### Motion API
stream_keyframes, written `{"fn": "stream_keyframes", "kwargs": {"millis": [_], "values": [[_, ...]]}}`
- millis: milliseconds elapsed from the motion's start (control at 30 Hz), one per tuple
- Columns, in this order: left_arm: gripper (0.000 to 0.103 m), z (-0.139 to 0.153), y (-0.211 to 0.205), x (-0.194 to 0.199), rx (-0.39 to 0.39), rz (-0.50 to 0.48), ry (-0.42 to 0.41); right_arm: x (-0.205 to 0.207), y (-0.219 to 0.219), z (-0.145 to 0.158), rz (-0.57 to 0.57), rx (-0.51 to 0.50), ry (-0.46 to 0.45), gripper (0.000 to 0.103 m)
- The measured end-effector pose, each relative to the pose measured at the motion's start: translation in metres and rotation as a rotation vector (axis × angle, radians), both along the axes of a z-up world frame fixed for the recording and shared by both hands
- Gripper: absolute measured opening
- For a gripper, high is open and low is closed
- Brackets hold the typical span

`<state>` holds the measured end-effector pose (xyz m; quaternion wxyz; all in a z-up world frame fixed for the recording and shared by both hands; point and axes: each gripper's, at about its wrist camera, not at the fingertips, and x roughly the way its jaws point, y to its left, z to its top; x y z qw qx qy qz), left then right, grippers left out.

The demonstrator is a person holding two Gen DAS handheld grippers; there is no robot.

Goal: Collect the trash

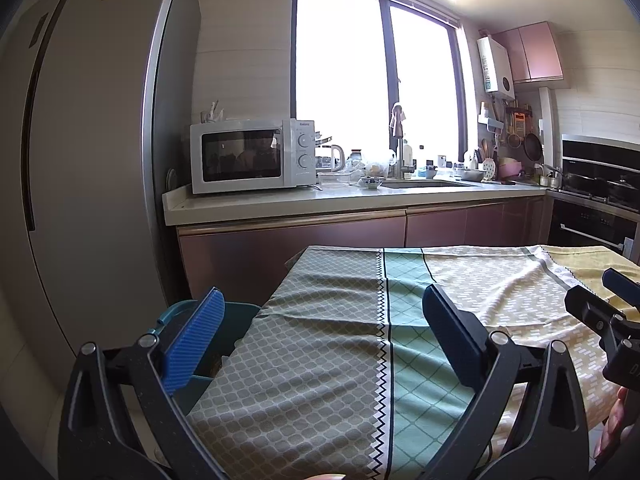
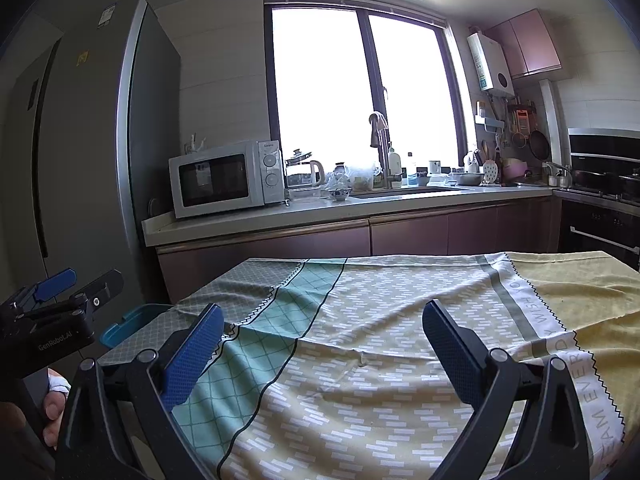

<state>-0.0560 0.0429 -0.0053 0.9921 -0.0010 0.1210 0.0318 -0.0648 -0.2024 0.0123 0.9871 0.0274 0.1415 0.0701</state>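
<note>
Left wrist view: the left tool (image 1: 320, 320) hangs above the near end of the bench (image 1: 320, 380), its two blue-padded fingers (image 1: 192, 340) spread wide with nothing between them. A patterned cloth (image 1: 472, 280) in grey, green and yellow panels covers the bench, and no trash shows on it. A teal bin (image 1: 240, 328) stands beside the bench's left edge, partly behind the left finger; what it holds cannot be told. The right tool (image 1: 600, 300) pokes in at the right edge, with part of a hand (image 1: 616, 420) below it. Beyond stand a fridge (image 1: 88, 160), a microwave (image 1: 252, 156) and a sink (image 1: 428, 184) under a bright window (image 1: 376, 72).

Right wrist view: the right tool (image 2: 320, 332) also hovers over the cloth (image 2: 360, 360), fingers (image 2: 192, 356) wide apart and empty. The left tool (image 2: 76, 280) shows at the left edge, gaping too, gripped by a hand (image 2: 52, 412). The bin's (image 2: 128, 324) rim peeks out just beside the bench's left corner. The microwave (image 2: 224, 178) sits on the far counter (image 2: 320, 208).
</note>
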Motion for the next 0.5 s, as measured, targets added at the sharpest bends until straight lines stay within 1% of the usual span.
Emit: {"fn": "stream_keyframes", "kwargs": {"millis": [500], "values": [[0.097, -0.0023, -0.0012, 0.0003, -0.001, -0.001, 0.005, -0.0006, -0.0005, -0.0001, -0.002, 0.002, 0.002, 0.096]]}}
